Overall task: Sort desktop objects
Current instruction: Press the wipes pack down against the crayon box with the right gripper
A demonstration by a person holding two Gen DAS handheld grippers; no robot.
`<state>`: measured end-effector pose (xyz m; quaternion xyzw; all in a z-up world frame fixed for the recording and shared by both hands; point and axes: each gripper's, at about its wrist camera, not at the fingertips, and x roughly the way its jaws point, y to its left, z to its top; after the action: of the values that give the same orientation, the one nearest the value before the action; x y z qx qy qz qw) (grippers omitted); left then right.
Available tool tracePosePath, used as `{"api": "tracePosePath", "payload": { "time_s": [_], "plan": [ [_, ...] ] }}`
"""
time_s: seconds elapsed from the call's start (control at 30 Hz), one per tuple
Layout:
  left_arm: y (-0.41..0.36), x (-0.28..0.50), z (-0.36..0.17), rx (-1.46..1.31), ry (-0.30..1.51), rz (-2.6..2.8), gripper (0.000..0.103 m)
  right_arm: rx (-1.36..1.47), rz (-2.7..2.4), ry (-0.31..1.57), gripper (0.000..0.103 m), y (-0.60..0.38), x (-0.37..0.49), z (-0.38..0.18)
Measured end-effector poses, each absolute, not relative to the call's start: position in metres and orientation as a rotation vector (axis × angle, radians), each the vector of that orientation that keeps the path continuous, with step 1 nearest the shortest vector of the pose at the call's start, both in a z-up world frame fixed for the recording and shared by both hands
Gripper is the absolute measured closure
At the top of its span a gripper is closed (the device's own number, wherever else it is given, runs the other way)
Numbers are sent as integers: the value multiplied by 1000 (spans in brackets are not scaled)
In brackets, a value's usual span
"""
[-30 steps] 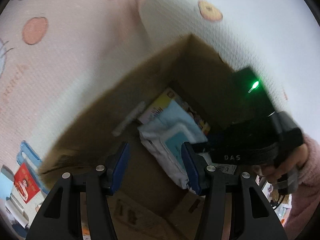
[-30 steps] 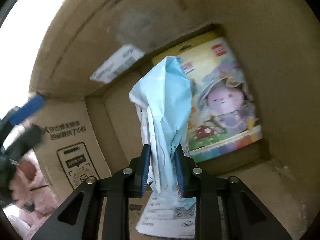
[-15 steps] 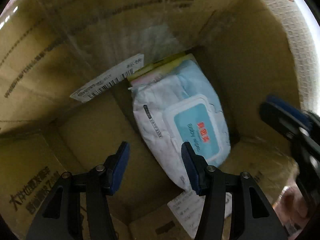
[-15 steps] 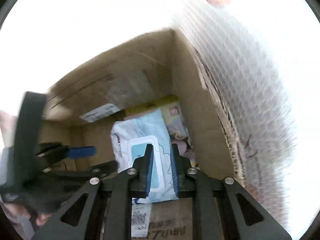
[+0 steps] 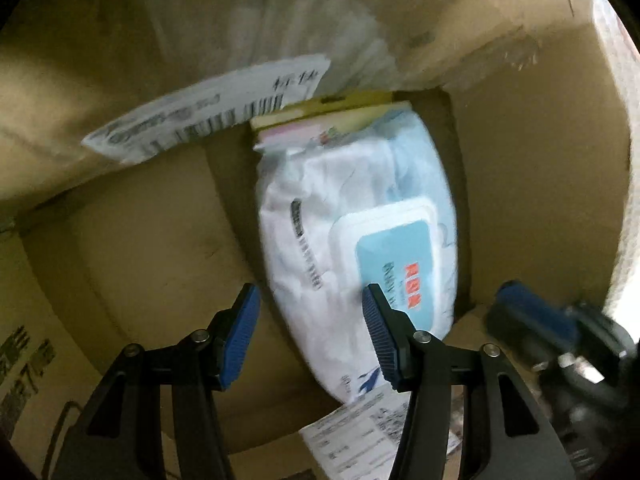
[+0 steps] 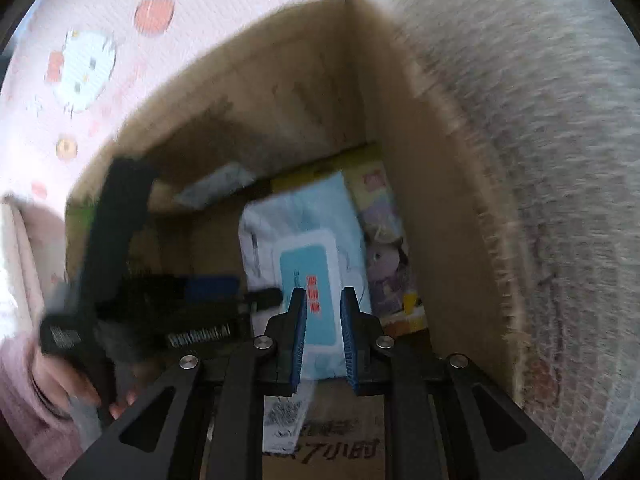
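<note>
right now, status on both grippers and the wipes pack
Left gripper open, empty, inside box. Right gripper narrow, empty, above. Wipes pack lying on picture card.

A pink patterned cloth (image 6: 132, 60) covers the surface at the right wrist view's upper left. A cardboard box (image 6: 432, 184) sits on it, filling the frame's centre.

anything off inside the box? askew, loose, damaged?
The wet wipes pack lies skewed on the picture box in the cardboard box. A shipping label peels off the wall. No visible damage.
</note>
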<state>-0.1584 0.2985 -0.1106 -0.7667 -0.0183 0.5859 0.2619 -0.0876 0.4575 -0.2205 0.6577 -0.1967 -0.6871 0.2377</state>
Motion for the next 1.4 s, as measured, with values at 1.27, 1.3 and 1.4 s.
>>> {"api": "tracePosePath", "payload": {
  "time_s": [1.27,1.3,1.4],
  "plan": [
    [261,-135,-99,-2041,-97,1417,91,1876,-1452,284,89,396,-56,-237],
    [259,-137,-100,-2050,-123,1408,92,1875,-1454,286,89,396,-56,-236],
    [252,-141,-102,-2065,-195,1392,92,1884,-1494,255,89,399,-58,-233]
  ]
}}
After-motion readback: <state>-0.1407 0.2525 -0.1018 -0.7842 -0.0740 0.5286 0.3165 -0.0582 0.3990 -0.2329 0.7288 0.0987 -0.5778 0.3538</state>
